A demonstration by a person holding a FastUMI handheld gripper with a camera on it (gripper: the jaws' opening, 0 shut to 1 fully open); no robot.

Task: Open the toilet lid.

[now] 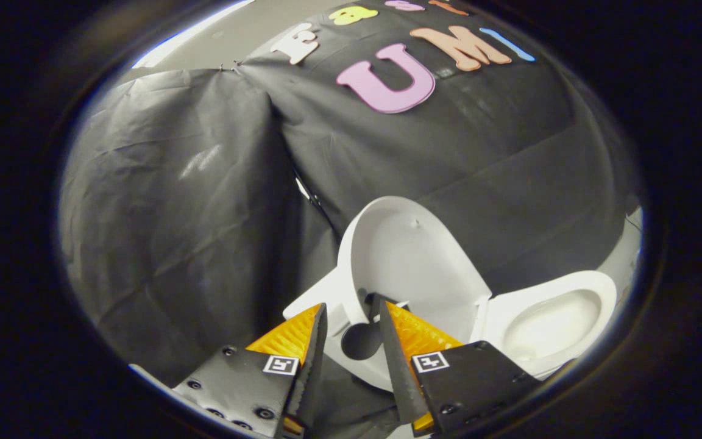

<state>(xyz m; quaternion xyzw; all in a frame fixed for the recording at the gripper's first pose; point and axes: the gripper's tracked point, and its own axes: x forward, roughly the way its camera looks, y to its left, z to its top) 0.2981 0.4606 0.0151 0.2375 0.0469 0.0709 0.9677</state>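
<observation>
The white toilet lid (pixel 412 256) stands raised, its hollow inner face turned toward me, tilted away from the seat and bowl (pixel 549 323) that lie open beside it. My gripper (pixel 351 306) is at the lid's near edge. The lid's rim (pixel 346 286) runs down between the two fingers, with a small gap showing on each side, so the fingers are open around it. A dark round spot (pixel 360 341) sits on the white surface between the fingers.
A white part of the toilet body (pixel 308 300) shows behind the lid, beside one finger. The booth's black cloth wall (pixel 192 231) hangs close behind the toilet. A strip of pale floor or wall (pixel 628 256) lies beyond the bowl.
</observation>
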